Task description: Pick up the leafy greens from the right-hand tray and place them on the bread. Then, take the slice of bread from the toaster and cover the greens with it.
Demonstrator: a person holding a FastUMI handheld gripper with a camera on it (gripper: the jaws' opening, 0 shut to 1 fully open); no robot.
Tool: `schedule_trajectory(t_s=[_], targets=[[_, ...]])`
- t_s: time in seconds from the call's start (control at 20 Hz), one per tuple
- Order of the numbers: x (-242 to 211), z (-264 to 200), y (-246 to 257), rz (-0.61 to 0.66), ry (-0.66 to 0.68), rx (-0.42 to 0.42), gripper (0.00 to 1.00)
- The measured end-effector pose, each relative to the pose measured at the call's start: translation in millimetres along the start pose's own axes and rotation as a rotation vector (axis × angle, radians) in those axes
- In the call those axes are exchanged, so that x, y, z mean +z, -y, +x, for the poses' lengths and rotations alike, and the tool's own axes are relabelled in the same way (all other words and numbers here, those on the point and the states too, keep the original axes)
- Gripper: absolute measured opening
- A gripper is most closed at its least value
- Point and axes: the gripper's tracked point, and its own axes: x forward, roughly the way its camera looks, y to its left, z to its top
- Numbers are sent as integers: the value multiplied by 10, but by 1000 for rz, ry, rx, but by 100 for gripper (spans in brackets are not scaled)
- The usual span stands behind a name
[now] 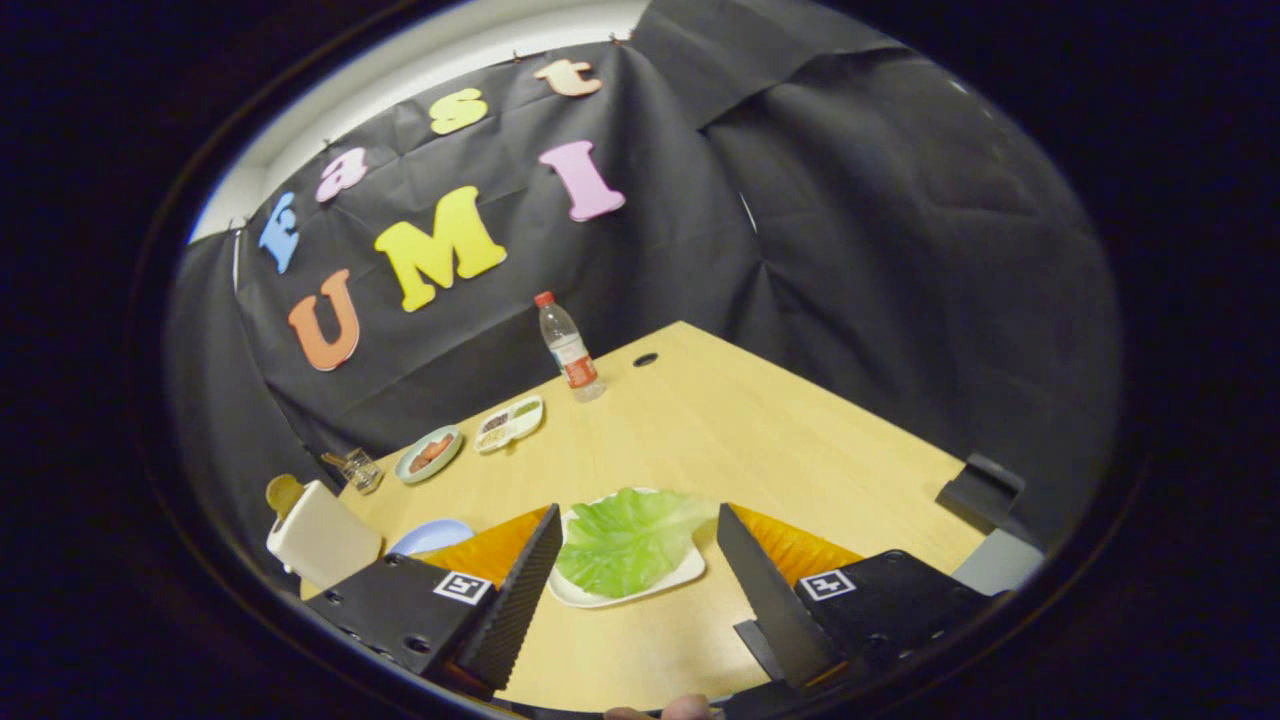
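Observation:
The leafy greens [627, 540] lie flat on a white tray [668, 583] on the wooden table, right between my two fingers and slightly below them. My gripper [634, 528] is open, with the fingers spread wider than the leaf and nothing held. To the left of the left finger stands a cream toaster [320, 540] with a browned slice of bread [283, 493] poking out of its top. A blue plate [432, 537] sits next to the toaster, partly hidden by the left finger; what lies on it I cannot tell.
Farther back stand a water bottle [569, 347], a white divided dish [509, 423], a grey-green plate with food [429, 454] and a small glass [361, 469]. A black object [983, 488] sits at the table's right edge. Black cloth walls close the booth behind.

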Motion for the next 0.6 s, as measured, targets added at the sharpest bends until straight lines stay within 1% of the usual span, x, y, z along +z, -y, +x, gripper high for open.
schedule_trajectory(t_s=[0.15, 0.45, 0.6], targets=[[-77, 210, 134, 60, -28, -45, 96], [-167, 543, 214, 142, -64, -77, 96], [-189, 646, 247, 125, -51, -101, 96]])
